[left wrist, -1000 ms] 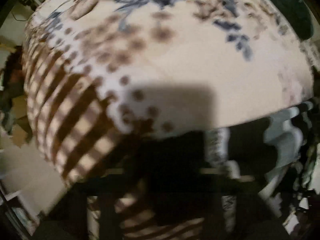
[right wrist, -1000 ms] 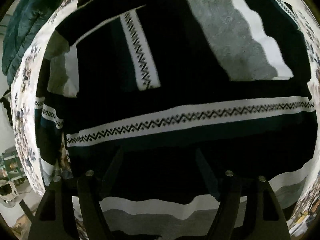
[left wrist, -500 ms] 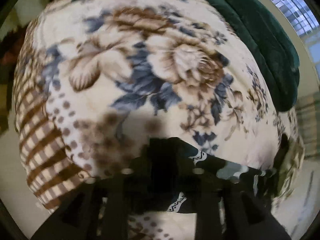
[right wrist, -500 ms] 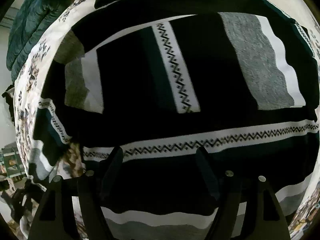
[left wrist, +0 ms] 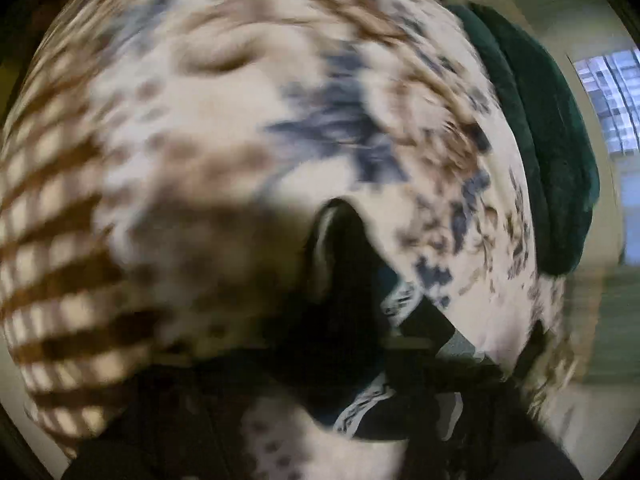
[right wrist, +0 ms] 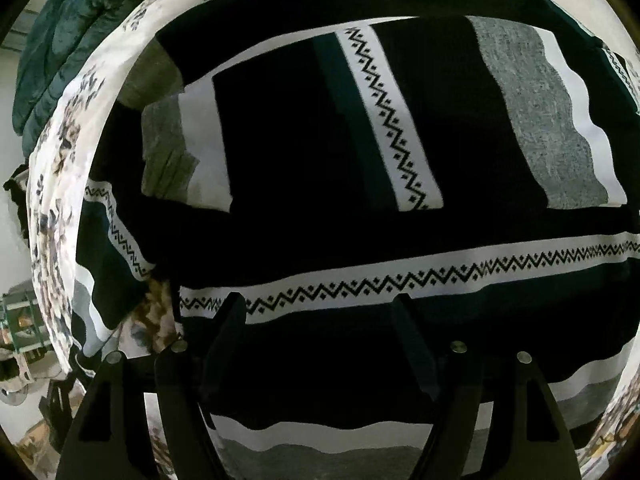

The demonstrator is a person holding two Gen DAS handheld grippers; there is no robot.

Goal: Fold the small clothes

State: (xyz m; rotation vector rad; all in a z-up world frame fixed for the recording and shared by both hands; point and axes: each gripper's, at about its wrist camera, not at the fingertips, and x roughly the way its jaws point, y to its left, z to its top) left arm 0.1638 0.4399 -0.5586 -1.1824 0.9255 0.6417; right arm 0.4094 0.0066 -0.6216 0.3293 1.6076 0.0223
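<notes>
The sweater (right wrist: 304,168) is lying flat on the blanket (left wrist: 240,128), the right gripper (right wrist: 320,312) hovering wide open over it while the left gripper (left wrist: 352,364) is pinching its edge, probably to fold

Garment spread on a blanket-covered bed

In the right wrist view the garment (right wrist: 304,168) lies flat on the blanket (right wrist: 60,168), one sleeve (right wrist: 116,248) reaching out to its left edge, and a cushion (right wrist: 52,56) sits beyond it at upper left. In the left wrist view a bunched part of the garment (left wrist: 344,280) rises over the blanket (left wrist: 224,112), the cushion (left wrist: 552,152) far right.
</notes>
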